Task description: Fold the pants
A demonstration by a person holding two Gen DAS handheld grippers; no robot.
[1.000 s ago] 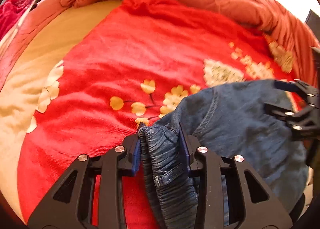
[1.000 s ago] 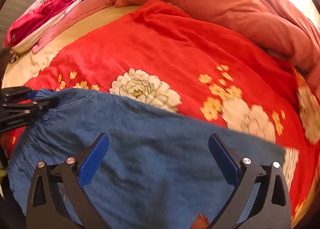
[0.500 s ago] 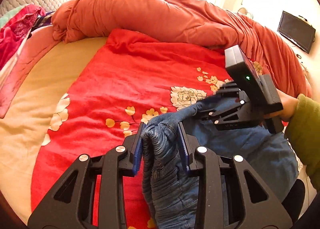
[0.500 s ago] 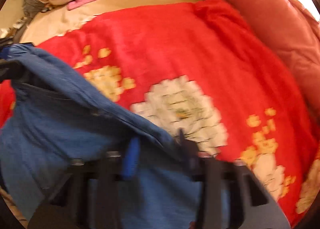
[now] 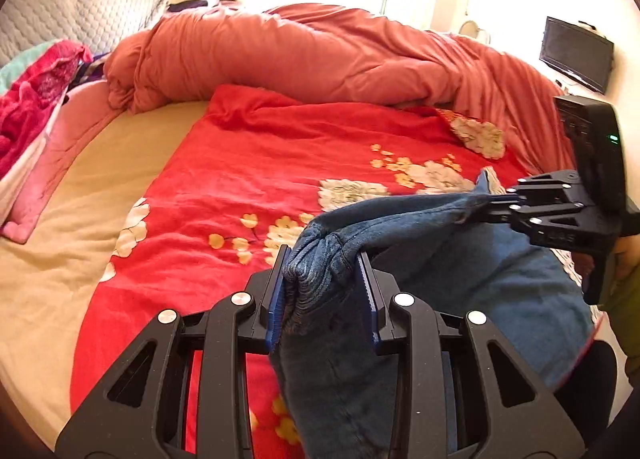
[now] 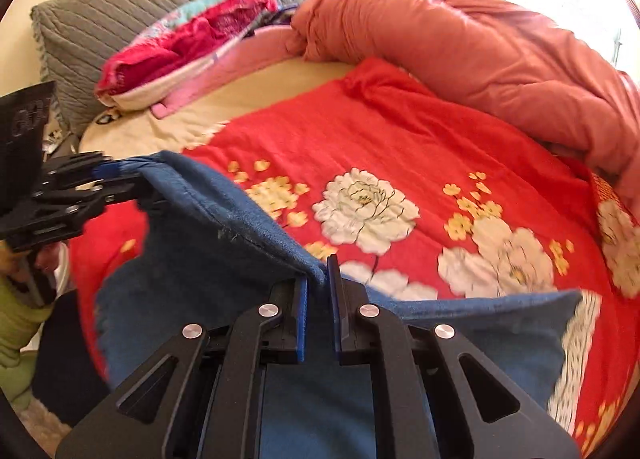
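Nearest the left camera, the left tool [image 5: 322,279] is clamped on a bunched waistband corner of the blue pants [image 5: 420,219]. Alongside, the right tool [image 6: 318,287] is pinched tight on the opposite corner, the fabric hanging between both above the red floral blanket [image 6: 380,131]. Beyond lies an orange duvet [image 5: 320,55] on the bed.

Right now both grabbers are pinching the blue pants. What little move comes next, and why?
Probably lift a bit more and pull apart. The left gripper and right gripper are each shut on the pants' top edge, and the cloth sags between them above the red blanket.
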